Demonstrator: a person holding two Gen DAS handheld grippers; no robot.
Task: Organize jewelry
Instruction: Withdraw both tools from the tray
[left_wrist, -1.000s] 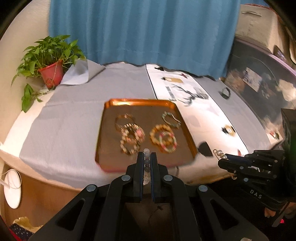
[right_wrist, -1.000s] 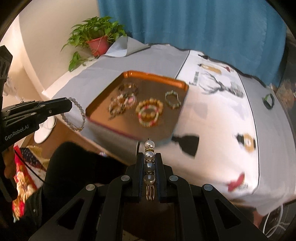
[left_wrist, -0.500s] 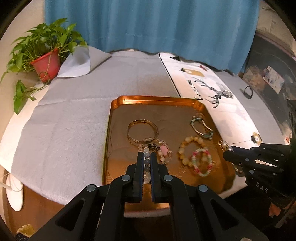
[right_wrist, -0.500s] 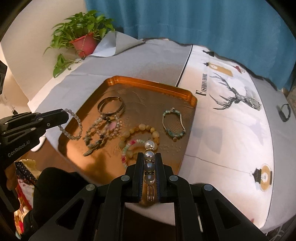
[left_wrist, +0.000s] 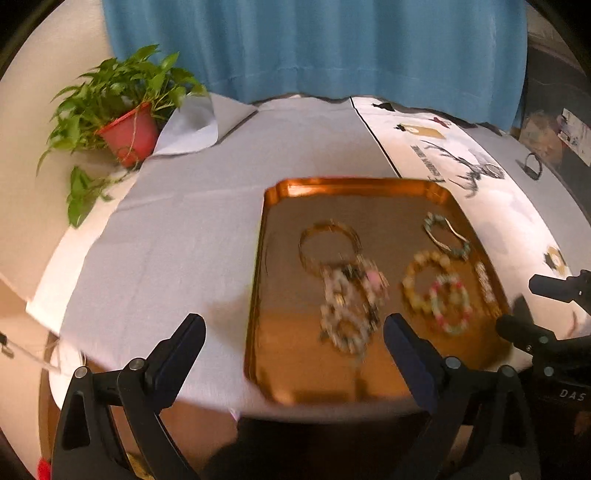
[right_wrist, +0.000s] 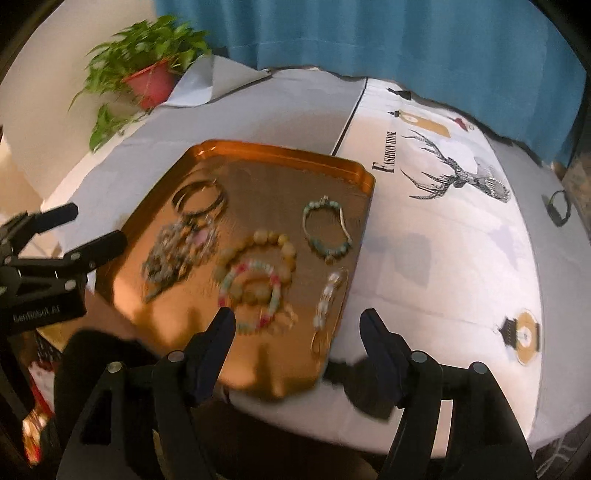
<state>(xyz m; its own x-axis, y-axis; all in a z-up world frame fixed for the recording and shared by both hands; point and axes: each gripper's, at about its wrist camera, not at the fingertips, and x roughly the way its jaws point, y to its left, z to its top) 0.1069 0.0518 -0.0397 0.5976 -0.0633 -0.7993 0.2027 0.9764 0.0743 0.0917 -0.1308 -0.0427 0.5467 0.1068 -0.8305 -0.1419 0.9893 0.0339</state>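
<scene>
While the left wrist view is smeared by motion, the copper-coloured tray (left_wrist: 369, 188) reads clearly: a shiny metal rectangle with clipped corners and a raised rim, lying on a soft grey cloth (left_wrist: 166, 240). On its floor sit a thin gold bangle (left_wrist: 328, 243) at the far left, a tangled heap of pale and pink beads (left_wrist: 351, 299) nearer, a ring of chunky yellow beads (left_wrist: 424, 277) overlapped by a pink-and-green bead bracelet (left_wrist: 448, 302), and a turquoise bead bracelet (left_wrist: 445, 236) at the far right. The left gripper (left_wrist: 293, 332) has its black jaws spread wide with nothing between them; half a second earlier they were pinched on a small grey bead strand, and they have just been opening. A leafy plant in a red pot (left_wrist: 127, 134) stands far left before a blue curtain (left_wrist: 314, 48).

From the right wrist view the same tray (right_wrist: 280, 155) lies slightly askew, its right edge beside a white runner (right_wrist: 443, 229) printed with a stag. A string of large pearly beads (right_wrist: 328, 295) lies along the near right edge of the tray, just ahead of the right gripper (right_wrist: 297, 330). That gripper's jaws stand apart and empty, having just been opening; earlier they clamped this pearl string. The left gripper (right_wrist: 96, 232) shows at the left, also open.
</scene>
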